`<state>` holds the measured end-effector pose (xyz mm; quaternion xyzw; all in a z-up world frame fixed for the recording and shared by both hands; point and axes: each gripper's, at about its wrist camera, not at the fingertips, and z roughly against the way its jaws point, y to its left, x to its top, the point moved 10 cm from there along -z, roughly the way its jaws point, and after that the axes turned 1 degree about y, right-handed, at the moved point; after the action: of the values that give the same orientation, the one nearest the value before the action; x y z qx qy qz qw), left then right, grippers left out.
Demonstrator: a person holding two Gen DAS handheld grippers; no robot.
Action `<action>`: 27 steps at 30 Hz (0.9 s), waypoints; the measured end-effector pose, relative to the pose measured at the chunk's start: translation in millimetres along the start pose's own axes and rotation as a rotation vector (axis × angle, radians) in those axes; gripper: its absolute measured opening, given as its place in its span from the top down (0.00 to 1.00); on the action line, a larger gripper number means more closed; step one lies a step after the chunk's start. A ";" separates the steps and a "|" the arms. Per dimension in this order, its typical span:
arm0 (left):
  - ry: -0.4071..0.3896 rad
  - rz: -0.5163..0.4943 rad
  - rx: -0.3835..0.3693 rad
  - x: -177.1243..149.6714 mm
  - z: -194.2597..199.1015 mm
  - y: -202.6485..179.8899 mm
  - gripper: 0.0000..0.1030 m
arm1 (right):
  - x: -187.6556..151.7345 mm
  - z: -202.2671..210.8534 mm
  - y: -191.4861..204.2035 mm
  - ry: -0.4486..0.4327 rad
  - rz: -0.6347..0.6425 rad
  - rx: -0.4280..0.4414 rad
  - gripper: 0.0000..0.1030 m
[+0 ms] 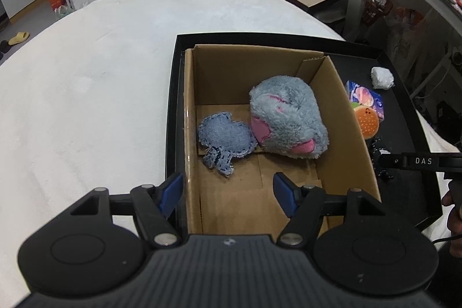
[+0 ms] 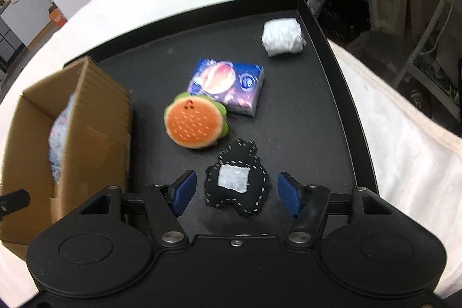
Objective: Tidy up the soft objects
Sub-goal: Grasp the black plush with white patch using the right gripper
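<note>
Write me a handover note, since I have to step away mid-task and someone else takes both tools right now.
Left tool: open, empty, over the cardboard box.
Right tool: open, straddling the black stitched pouch on the black tray; pads not touching it.
Done: grey plush and denim pouch lie in the box.
Left on the tray: black pouch, burger plush, tissue pack, white bundle.
Next, probably: grip the black pouch and box it.

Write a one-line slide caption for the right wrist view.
Open right hand-held gripper straddles a black stitched fabric pouch on the black tray.
</note>
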<state>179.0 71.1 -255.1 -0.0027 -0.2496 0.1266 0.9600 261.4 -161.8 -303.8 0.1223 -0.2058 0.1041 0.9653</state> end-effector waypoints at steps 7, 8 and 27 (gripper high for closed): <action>0.018 -0.014 0.030 0.4 -5.0 -4.1 0.35 | -5.7 -17.4 -6.3 0.032 -0.001 0.010 0.50; 0.022 -0.017 0.039 0.6 -5.8 -4.6 0.35 | -5.7 -19.7 -6.1 0.036 -0.002 0.015 0.51; 0.035 -0.052 0.095 2.3 -8.2 -9.7 0.35 | 5.5 -14.1 -15.6 -0.005 0.006 0.064 0.74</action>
<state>187.2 62.8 -260.5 0.0470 -0.2266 0.1131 0.9662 275.4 -171.8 -316.9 0.1529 -0.2053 0.1135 0.9600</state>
